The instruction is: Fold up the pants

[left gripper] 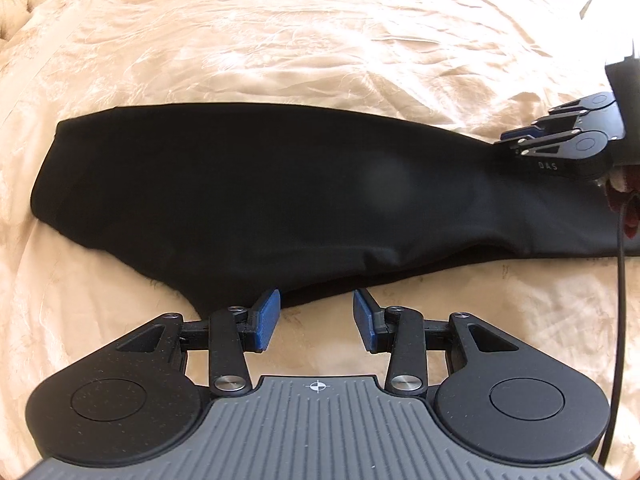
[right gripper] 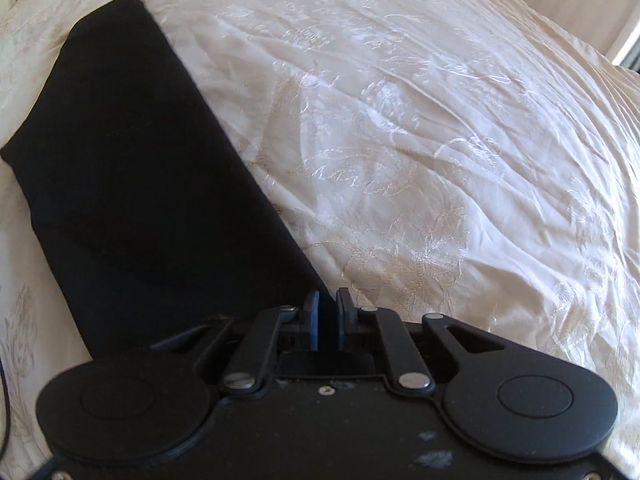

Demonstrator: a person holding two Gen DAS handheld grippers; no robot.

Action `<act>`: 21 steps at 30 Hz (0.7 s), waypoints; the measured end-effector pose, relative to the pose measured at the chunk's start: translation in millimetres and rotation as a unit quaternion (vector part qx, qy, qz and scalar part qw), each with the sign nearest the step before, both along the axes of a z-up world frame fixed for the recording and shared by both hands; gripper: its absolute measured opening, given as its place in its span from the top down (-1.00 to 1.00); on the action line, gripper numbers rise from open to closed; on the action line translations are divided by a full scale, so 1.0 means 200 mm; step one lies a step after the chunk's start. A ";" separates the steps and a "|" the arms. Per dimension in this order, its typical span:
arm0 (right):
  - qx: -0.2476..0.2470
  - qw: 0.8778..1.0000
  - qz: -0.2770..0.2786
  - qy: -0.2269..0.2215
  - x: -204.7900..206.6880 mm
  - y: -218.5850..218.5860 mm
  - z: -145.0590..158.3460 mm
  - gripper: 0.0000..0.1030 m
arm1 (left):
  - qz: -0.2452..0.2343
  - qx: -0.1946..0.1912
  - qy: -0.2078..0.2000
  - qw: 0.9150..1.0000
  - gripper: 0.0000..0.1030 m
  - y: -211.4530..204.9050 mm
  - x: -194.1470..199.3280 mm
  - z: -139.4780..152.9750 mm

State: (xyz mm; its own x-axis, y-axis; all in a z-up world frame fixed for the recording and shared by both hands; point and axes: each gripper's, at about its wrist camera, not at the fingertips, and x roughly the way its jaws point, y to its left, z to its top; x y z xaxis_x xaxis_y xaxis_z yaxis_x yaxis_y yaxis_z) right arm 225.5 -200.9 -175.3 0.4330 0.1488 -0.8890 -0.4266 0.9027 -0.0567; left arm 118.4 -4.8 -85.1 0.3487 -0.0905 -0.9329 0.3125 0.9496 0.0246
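Black pants (left gripper: 248, 196) lie flat on cream bedspread (left gripper: 280, 40), 12 o'clock of left gripper (left gripper: 316, 320), jaws apart, empty. Right gripper (right gripper: 327, 320) nearly together at far edge; grip unclear. Soft, limp, light: pinch edges.

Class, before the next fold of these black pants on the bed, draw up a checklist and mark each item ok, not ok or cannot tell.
1. Pants lie flat on bedspread: ok.
2. Left gripper open, nothing between its fingers: ok.
3. Right gripper at the narrow end's edge: ok.
4. Right gripper actually pinching cloth: cannot tell.
5. Cable clear of pants: not ok, it crosses the narrow end.
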 end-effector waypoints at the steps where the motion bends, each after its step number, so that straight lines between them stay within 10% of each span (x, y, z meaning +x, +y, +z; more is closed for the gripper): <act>1: 0.012 1.000 -0.027 -0.006 -0.02 -0.02 0.04 0.62 | -0.008 -0.001 -0.002 1.000 0.24 -0.01 0.02 0.00; 7: 0.045 0.976 -0.212 -0.027 -0.27 -0.15 0.26 0.33 | -0.060 -0.029 0.000 0.998 0.24 -0.07 0.08 -0.04; 12: -0.013 0.925 -0.377 0.043 -0.53 -0.15 0.28 0.23 | -0.093 -0.039 0.020 0.995 0.24 -0.10 0.10 -0.11; 21: 0.026 0.862 -0.501 0.072 -1.00 -0.09 0.28 0.23 | -0.175 -0.052 0.021 0.983 0.24 -0.15 0.02 -0.07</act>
